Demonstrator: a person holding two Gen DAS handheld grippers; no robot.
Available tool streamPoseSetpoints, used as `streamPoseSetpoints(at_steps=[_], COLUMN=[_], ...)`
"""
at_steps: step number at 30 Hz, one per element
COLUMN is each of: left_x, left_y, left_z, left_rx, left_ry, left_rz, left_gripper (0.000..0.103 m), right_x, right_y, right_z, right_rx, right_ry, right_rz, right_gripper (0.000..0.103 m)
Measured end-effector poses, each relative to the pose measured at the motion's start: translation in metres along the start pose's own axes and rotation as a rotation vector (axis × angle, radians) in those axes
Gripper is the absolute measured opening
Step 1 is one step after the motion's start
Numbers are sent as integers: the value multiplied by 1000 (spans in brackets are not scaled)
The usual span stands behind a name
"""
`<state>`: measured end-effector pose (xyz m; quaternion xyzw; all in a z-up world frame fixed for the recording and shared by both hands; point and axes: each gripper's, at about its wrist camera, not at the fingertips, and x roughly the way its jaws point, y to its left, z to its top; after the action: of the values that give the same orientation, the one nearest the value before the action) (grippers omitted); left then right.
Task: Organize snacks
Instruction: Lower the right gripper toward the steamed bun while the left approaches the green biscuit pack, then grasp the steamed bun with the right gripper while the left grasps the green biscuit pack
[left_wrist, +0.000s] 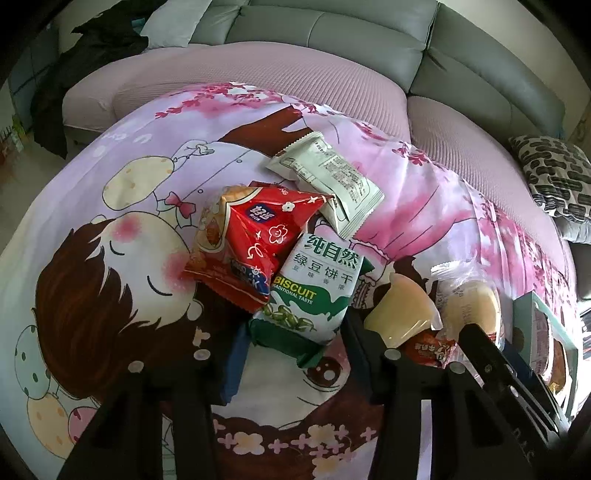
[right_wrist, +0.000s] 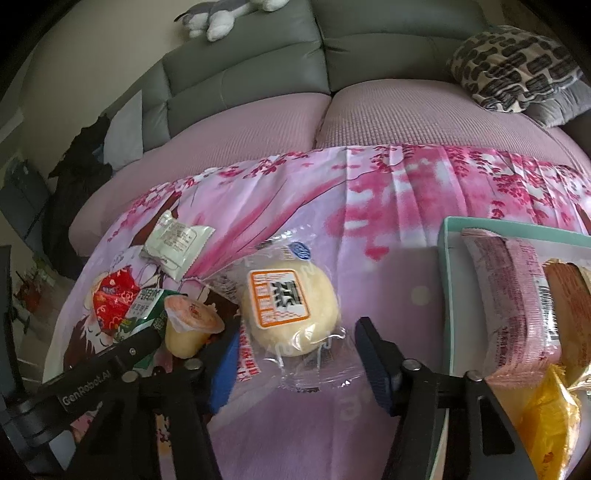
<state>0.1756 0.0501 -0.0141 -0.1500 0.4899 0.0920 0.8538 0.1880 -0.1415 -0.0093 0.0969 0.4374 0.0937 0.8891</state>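
Note:
In the left wrist view, my left gripper is open around the lower end of a green-and-white biscuit packet. A red snack bag and a pale packet lie beyond it, a yellow jelly cup to its right. In the right wrist view, my right gripper is open, its fingers either side of a wrapped round bun. A teal tray at right holds a pink packet and a yellow bag.
The snacks lie on a pink cartoon-print cloth over a table in front of a grey sofa. A patterned cushion sits on the sofa at right. The left gripper's arm reaches in at lower left.

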Motion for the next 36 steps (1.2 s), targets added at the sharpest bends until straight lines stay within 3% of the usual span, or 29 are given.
streamPoseSetpoints(at_steps=[12, 36], left_x=[-17, -69], left_y=[-7, -23], left_z=[3, 7], left_rx=[29, 78], left_ry=[-37, -164], left_rz=[-29, -64], left_gripper=[40, 40], right_x=[-24, -77], right_y=[-3, -16], right_z=[7, 7], right_rx=[-7, 19], right_ry=[-38, -128], right_rz=[-7, -7], right_gripper=[53, 53])
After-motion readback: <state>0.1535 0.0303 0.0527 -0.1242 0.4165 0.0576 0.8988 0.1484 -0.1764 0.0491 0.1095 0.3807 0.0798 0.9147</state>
